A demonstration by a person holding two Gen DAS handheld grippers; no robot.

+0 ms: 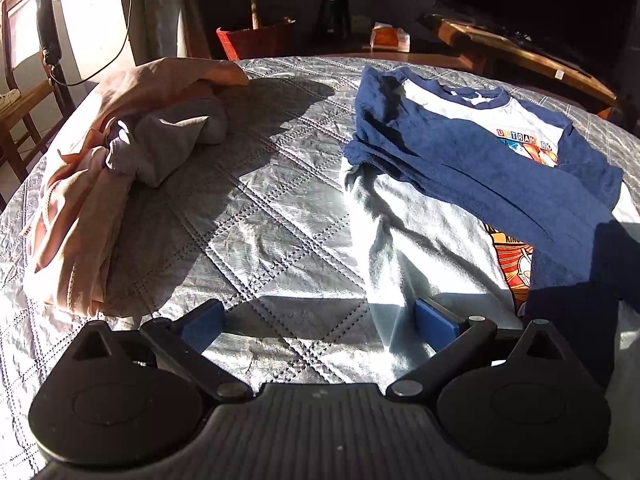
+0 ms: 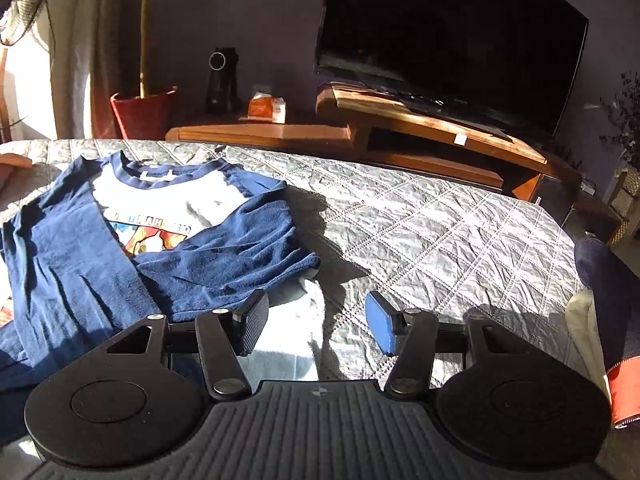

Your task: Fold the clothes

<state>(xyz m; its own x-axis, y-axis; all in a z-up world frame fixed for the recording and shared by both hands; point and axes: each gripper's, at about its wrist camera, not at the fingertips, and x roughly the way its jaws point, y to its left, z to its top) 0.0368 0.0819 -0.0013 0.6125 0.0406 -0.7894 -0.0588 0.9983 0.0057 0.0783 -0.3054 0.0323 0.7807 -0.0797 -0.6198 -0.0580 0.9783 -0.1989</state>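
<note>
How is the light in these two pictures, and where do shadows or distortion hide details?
Left wrist view: hard sunlight bleaches the shirt hem, and a dark shadow crosses the quilt by the peach garment. Right wrist view: the television is nearly black; the fisheye bends the quilt's far edge.

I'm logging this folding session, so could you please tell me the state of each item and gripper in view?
raglan shirt: flat on quilt, both blue sleeves folded across the front
peach garment: crumpled, unfolded
grey garment: bunched on the peach one
left gripper: open, holding nothing
right gripper: open, holding nothing
TV: screen dark
</note>
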